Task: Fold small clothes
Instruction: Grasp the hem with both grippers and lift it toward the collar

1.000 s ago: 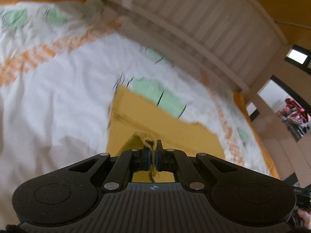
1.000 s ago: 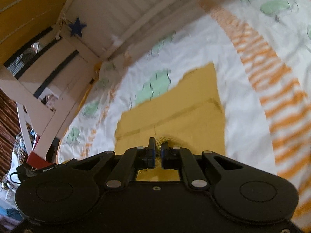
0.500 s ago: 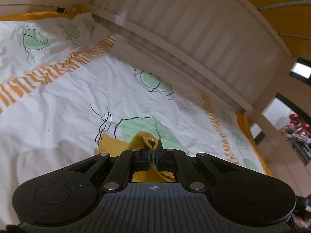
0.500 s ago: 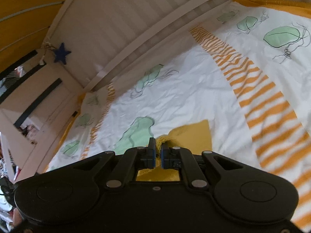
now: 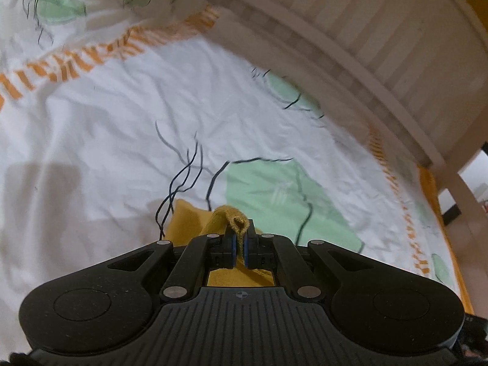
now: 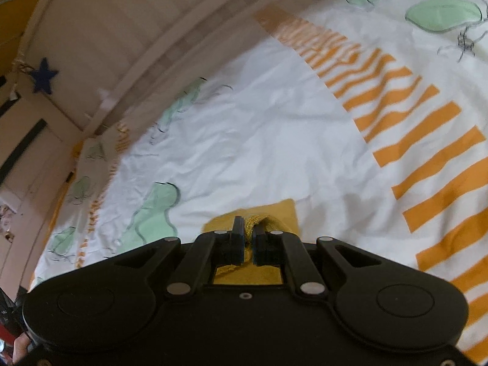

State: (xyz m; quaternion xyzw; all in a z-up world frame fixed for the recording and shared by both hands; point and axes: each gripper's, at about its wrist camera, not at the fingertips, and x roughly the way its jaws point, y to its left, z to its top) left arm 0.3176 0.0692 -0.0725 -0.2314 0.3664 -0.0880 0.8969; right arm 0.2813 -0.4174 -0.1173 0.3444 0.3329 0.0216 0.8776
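Nearest the lens in each wrist view, a hand-held gripper pinches the mustard-yellow garment (image 5: 189,222). The left hand-held gripper (image 5: 239,238) has its blue pads pressed onto a raised loop of the knit edge; the right hand-held gripper (image 6: 248,238) is likewise clamped on a bunched edge of the same cloth, which also shows in that view (image 6: 283,210). Most of the garment lies hidden beneath the two tools. What shows is a corner resting on the bed's patterned cover (image 5: 122,128), just ahead of the fingers.

Judged step: a fold in progress, both held edges being carried over the rest of the cloth. The next move calls for lowering the edges flat and level with each other, then letting go.

The garment's long axis cannot be told; too little is exposed. Its visible edge runs crosswise to the fingers.

Farthest away, the slatted white bed rail (image 5: 381,39) bounds the cover.
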